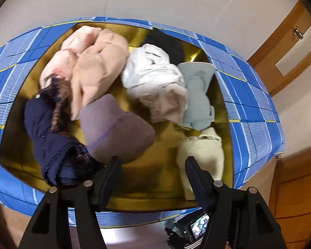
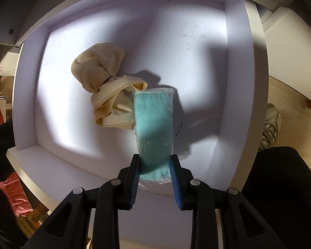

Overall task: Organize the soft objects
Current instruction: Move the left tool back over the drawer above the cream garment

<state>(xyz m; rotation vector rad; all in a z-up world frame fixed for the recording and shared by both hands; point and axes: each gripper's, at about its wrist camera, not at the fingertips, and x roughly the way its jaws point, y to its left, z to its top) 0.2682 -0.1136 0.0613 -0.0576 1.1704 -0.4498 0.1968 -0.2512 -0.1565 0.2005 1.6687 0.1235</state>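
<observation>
The right gripper (image 2: 155, 166) is clenched on a turquoise sock (image 2: 154, 124), which is wrapped in a thin clear plastic sleeve; both pads press its near end from the two sides. The sock hangs down from the jaws into a white drawer (image 2: 238, 83), and its far end is at the drawer floor, just beside a beige garment (image 2: 109, 95). This garment is bunched and tied with a dark band in the middle, and it lies left of the sock, touching or nearly touching its upper left edge (I cannot tell which). Right of the drawer, on a wooden floor, lies a pale shoe (image 2: 271, 124).

The left gripper (image 1: 152, 166) is released: its jaws stand apart and nothing is between them. It points down into a blue checked storage bag (image 1: 248, 87) with a shiny gold lining. Just beyond the left finger lies a mauve folded piece (image 1: 116, 128), and left of that piece a navy lace garment (image 1: 49, 137). Beyond the mauve piece is a pink garment (image 1: 93, 62). Right of the pink one is a white garment (image 1: 153, 76), then a pale blue piece (image 1: 197, 101) by the bag's right wall. A cream piece (image 1: 199, 155) lies just beyond the right finger
</observation>
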